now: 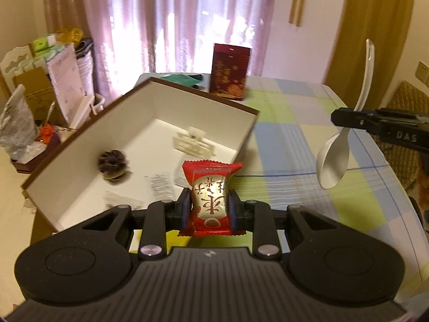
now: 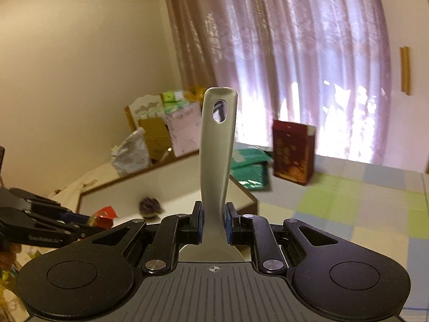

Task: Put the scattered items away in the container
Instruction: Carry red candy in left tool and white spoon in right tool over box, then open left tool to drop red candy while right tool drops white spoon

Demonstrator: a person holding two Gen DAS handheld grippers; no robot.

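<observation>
Your left gripper [image 1: 210, 206] pinches a red snack packet [image 1: 210, 198] between its pads, low center of the left wrist view. The packet stands upright, gold panel with red characters facing the camera, its crimped top edge sticking above the fingers. Just behind it, filling the left-center of the frame, sits the open box [image 1: 203, 102], white inside with a brown rim. Inside the box: a dark round blurred thing [image 1: 112, 165] near the left wall, a white hair clip [image 1: 193, 142] toward the back right, some blurred pale bits in the near part of the floor. The packet is at the box's near right corner, held off the surface.

Your right gripper [image 2: 213, 222] is clamped on a white spoon [image 2: 218, 145] at the handle, lower center of the right wrist view. The handle points up, the hang hole near its tip; the bowl is tucked under the fingers. In the left wrist view the same spoon shows at right, bowl hanging down, handle rising toward upper right, above the checked tablecloth [image 1: 295, 139].

Further out: a dark red gift bag [image 1: 229, 71] stands upper center behind the box, a green packet [image 2: 249, 166] beside it. Purple curtains [image 1: 166, 21] across the top. Clutter of boxes and bags at the left edge.
</observation>
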